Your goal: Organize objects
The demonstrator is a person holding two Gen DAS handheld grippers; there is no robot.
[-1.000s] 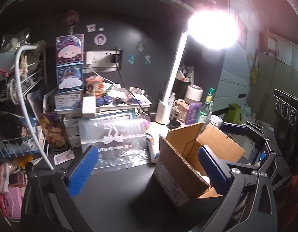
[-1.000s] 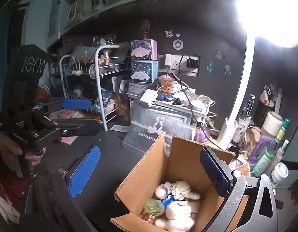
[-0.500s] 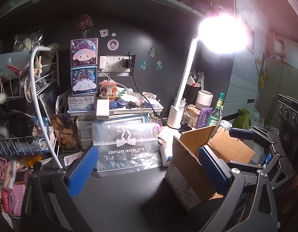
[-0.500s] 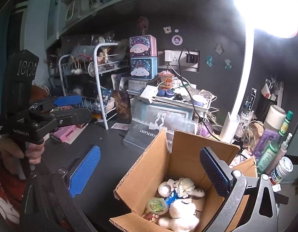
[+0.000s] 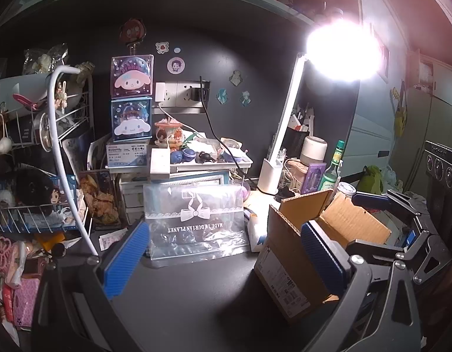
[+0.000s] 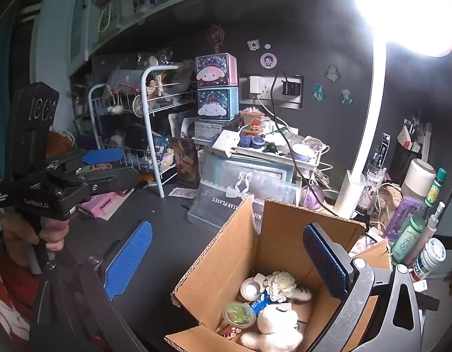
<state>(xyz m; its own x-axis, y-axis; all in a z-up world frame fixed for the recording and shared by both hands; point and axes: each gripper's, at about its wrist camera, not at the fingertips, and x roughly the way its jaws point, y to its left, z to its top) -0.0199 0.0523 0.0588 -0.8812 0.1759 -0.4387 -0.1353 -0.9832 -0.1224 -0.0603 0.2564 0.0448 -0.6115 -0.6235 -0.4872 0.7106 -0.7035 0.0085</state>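
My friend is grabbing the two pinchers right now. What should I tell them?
Left gripper: open, holding nothing, over bare dark desk.
Right gripper: open, holding nothing, above the open cardboard box.
In the box already: a white plush toy, a cream flower piece, a small round green-lidded tub and a few small bits I cannot make out.
Behind the box, the clear bow-print pouch leans upright against the stacked drawers.
Left to do, I would guess: pick which loose things on the crowded desk go next; neither gripper has started on one.
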